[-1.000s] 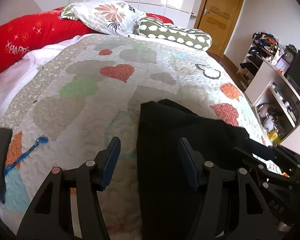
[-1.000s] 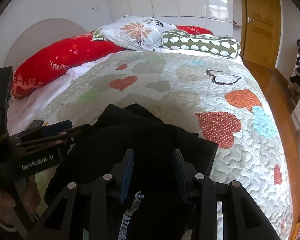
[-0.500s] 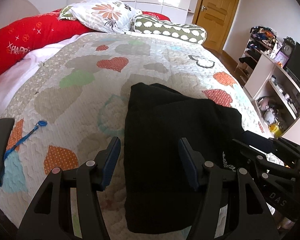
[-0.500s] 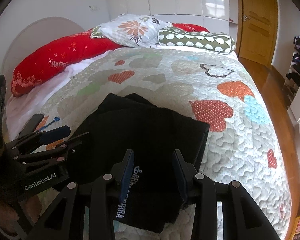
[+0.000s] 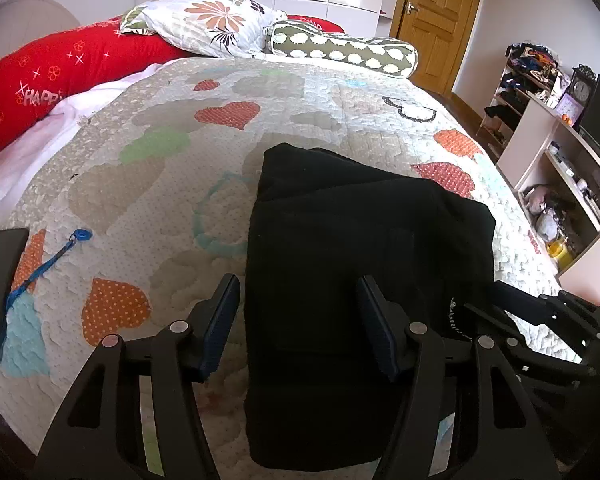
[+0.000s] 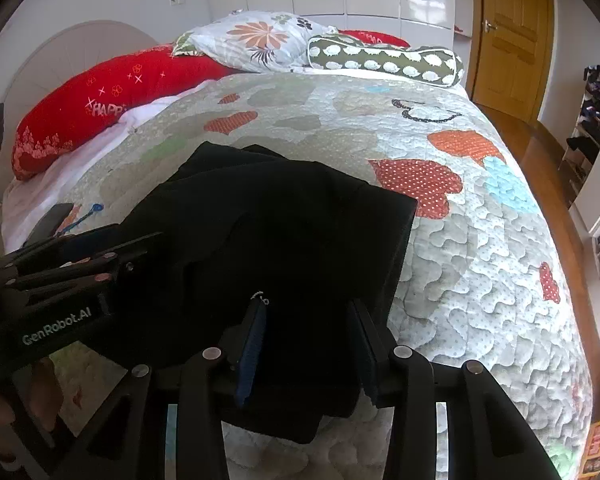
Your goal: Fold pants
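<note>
Black pants (image 5: pixel 360 264) lie folded into a thick rectangle on the quilted bed, near its foot; they also show in the right wrist view (image 6: pixel 276 240). My left gripper (image 5: pixel 300 316) is open and hovers over the pants' near left part, holding nothing. My right gripper (image 6: pixel 308 344) is open over the near right part, a white-lettered waistband edge beside its left finger (image 6: pixel 252 340). Each gripper shows at the edge of the other's view.
The heart-patterned quilt (image 5: pixel 180 184) covers the bed. A red pillow (image 5: pixel 60 72), a floral pillow (image 5: pixel 212 20) and a green bolster (image 5: pixel 340 48) lie at the head. A blue cord (image 5: pixel 44 264) lies at left. Shelves (image 5: pixel 560 152) stand at right.
Both grippers have pulled back and up from the pants, so more of the folded bundle and the bed's near edge shows. The pants lie still on the quilt.
</note>
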A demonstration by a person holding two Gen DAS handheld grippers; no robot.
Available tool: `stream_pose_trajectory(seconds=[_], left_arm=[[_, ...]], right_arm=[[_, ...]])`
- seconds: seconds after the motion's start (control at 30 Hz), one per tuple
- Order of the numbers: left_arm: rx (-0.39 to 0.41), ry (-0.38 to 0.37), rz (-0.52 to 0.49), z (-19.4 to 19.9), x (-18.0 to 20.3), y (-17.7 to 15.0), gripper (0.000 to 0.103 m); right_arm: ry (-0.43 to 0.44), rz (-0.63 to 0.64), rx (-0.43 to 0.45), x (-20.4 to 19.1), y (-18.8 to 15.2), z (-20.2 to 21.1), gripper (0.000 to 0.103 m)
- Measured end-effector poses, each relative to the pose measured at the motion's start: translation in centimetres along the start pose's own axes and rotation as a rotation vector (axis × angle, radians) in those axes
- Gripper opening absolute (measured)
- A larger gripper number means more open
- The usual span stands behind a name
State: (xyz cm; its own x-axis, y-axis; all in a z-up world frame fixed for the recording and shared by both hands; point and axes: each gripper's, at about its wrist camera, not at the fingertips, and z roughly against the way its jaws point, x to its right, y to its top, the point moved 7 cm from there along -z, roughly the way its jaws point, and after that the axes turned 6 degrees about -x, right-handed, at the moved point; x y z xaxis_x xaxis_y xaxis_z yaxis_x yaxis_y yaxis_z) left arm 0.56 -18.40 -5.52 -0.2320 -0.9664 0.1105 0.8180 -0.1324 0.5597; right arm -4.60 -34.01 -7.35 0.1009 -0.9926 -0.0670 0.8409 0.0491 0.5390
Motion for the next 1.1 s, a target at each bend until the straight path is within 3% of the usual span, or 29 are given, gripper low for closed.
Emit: stream_pose_trajectory(seconds=[0.43,1.1], left_arm=[[0.016,-0.013,0.016,1.4,-0.4,-0.4,0.061],[0.009,-0.045,0.029,1.4,-0.7,-1.9,0.061]], right_arm=[[0.020,-0.012,0.008,-0.2,-0.1,2.2,0.041],[0.013,0.011,-0.024,-0.6,-1.5,0.6,0.045]])
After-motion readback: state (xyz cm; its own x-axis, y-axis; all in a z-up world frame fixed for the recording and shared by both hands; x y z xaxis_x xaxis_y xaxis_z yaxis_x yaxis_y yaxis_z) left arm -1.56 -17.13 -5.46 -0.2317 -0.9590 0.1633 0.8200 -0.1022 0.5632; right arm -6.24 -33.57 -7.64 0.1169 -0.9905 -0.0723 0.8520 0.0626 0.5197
